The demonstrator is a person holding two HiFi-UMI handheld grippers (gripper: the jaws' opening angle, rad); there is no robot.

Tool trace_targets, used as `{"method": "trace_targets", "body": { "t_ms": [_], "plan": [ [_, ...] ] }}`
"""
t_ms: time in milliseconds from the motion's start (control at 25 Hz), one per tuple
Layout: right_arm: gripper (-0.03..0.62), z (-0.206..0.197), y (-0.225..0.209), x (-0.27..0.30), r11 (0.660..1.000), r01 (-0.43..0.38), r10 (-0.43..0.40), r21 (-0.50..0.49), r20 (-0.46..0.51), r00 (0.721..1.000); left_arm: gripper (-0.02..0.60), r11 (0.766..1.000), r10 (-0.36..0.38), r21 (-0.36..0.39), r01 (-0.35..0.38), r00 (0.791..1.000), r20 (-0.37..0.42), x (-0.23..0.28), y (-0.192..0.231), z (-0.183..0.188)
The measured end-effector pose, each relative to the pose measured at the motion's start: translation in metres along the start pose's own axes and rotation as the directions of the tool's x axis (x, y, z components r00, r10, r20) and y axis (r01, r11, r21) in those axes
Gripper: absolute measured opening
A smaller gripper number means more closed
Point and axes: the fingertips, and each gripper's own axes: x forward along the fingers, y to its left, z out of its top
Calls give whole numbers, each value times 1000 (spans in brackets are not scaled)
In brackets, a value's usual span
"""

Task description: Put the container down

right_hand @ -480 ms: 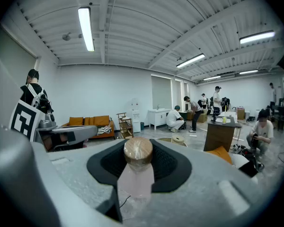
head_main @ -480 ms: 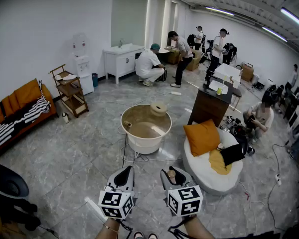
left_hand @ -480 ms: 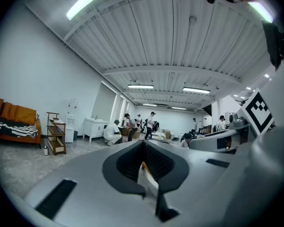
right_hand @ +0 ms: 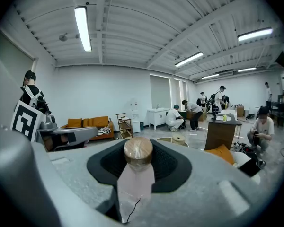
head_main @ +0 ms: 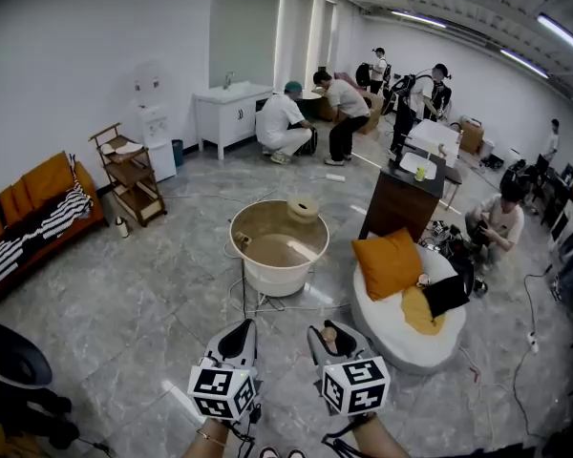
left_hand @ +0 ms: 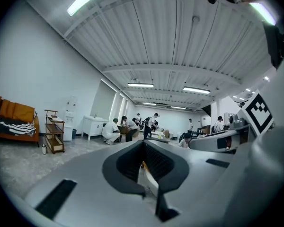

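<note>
In the head view both grippers are held side by side low in the middle, above the grey floor. My right gripper [head_main: 328, 338] is shut on a small container [head_main: 330, 333]. In the right gripper view the container [right_hand: 136, 181] shows as a pale pink translucent body with a round wooden lid [right_hand: 138, 150], upright between the dark pads of the right gripper [right_hand: 138, 171]. My left gripper [head_main: 237, 337] is beside it. Seen along the left gripper [left_hand: 149, 176], its jaws stand shut, with nothing held that I can make out.
Ahead on the floor stands a round beige tub [head_main: 237, 229] with a small wooden-looking object [head_main: 304, 208] on its far rim. To its right are a white pouf [head_main: 401, 346] with an orange cushion [head_main: 389, 262] and a dark cabinet [head_main: 401, 208]. Several people work at the back.
Both grippers stay where they were, the right one still shut on the container. Only the people at the back of the room have shifted.
</note>
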Motion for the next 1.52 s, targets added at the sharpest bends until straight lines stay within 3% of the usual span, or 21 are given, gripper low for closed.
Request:
{"method": "trace_targets", "body": {
  "t_ms": [360, 640, 1520],
  "plan": [
    [133, 0, -9, 22, 999, 32, -31, 13, -16, 999, -3, 1000, -26, -6, 26, 1000, -16, 20, 12, -1],
    [133, 3, -24, 58, 999, 33, -32, 22, -38, 999, -3, 1000, -1, -17, 1, 999, -33, 45, 40, -3],
    [133, 57, -134, 221, 999, -18, 19, 40, -33, 999, -3, 996, 90, 5, -90, 995, -34, 218, 112, 26]
  ]
}}
